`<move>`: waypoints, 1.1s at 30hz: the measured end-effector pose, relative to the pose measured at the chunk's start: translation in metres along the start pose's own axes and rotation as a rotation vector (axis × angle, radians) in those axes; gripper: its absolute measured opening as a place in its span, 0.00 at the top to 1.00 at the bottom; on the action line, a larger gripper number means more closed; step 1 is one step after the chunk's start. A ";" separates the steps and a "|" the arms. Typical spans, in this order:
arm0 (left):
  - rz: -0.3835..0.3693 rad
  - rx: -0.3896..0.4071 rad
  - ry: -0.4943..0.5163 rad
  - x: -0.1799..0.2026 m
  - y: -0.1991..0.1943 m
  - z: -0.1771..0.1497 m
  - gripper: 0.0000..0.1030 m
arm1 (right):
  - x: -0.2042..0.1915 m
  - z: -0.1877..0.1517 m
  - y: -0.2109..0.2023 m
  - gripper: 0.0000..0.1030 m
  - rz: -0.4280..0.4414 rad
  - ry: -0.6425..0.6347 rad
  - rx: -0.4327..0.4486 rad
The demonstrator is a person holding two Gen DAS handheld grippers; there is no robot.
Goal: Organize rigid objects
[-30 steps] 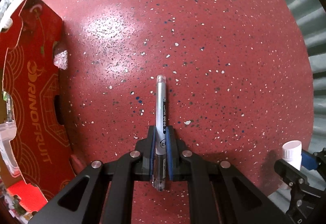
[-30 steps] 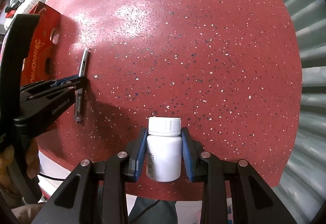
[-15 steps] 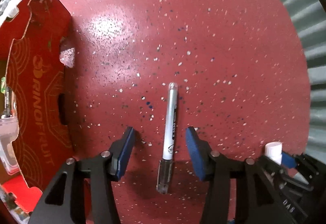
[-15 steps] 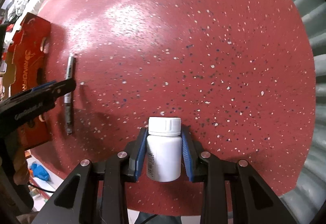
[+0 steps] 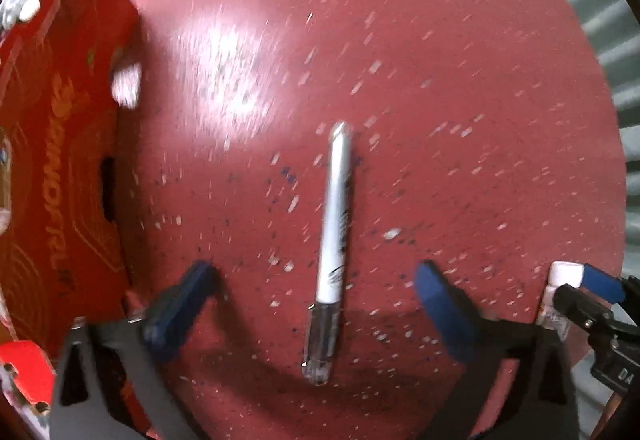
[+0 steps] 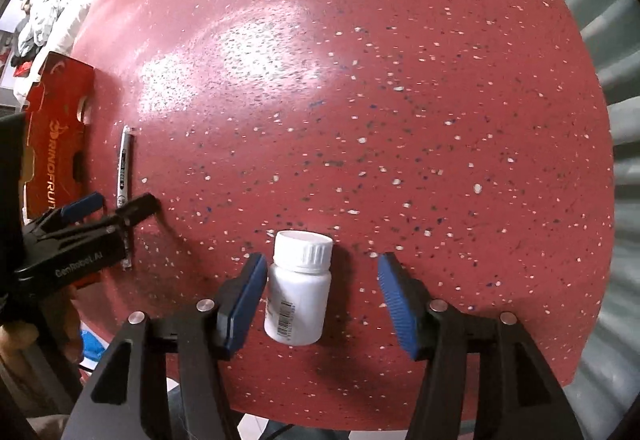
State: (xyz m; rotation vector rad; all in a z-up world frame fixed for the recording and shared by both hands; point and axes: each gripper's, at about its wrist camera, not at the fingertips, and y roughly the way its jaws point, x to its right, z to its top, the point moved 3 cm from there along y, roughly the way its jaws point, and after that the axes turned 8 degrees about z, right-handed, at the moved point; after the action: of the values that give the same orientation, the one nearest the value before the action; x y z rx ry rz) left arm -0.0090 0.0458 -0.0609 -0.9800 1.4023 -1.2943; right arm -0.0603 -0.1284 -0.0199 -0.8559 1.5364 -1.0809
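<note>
Two items look placed: the pen point(image 5: 334, 240) lies on the table point(image 6: 400, 100) between the wide-spread left hand-held gripper point(image 5: 316, 294), the white bottle point(image 6: 300, 288) stands free inside the equally wide right hand-held gripper point(image 6: 320, 300), and any remaining sorting is unseen.

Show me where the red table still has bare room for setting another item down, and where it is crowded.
Free: the wide speckled stretch of the table beyond the white bottle and right of the pen, out to the far and right edges. Crowded: the left edge, where the pen lies close beside the red cardboard box, and the near edge around the bottle and both open grippers.
</note>
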 end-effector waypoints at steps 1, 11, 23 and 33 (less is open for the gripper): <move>0.000 0.005 0.003 -0.002 0.002 -0.002 0.00 | -0.004 0.002 -0.003 0.42 -0.006 -0.003 -0.007; 0.003 0.035 0.057 -0.002 -0.004 -0.002 0.00 | -0.040 0.003 0.025 0.09 -0.075 0.042 0.004; 0.003 0.058 0.049 0.010 -0.019 -0.008 0.00 | -0.067 0.005 0.052 0.00 -0.129 -0.006 -0.092; 0.004 0.054 0.047 0.010 -0.019 -0.011 0.00 | -0.084 0.008 0.072 0.00 -0.198 -0.051 -0.145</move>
State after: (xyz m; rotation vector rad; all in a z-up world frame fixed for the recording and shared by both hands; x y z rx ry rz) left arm -0.0225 0.0362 -0.0436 -0.9153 1.3974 -1.3530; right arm -0.0337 -0.0288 -0.0600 -1.1468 1.5252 -1.0884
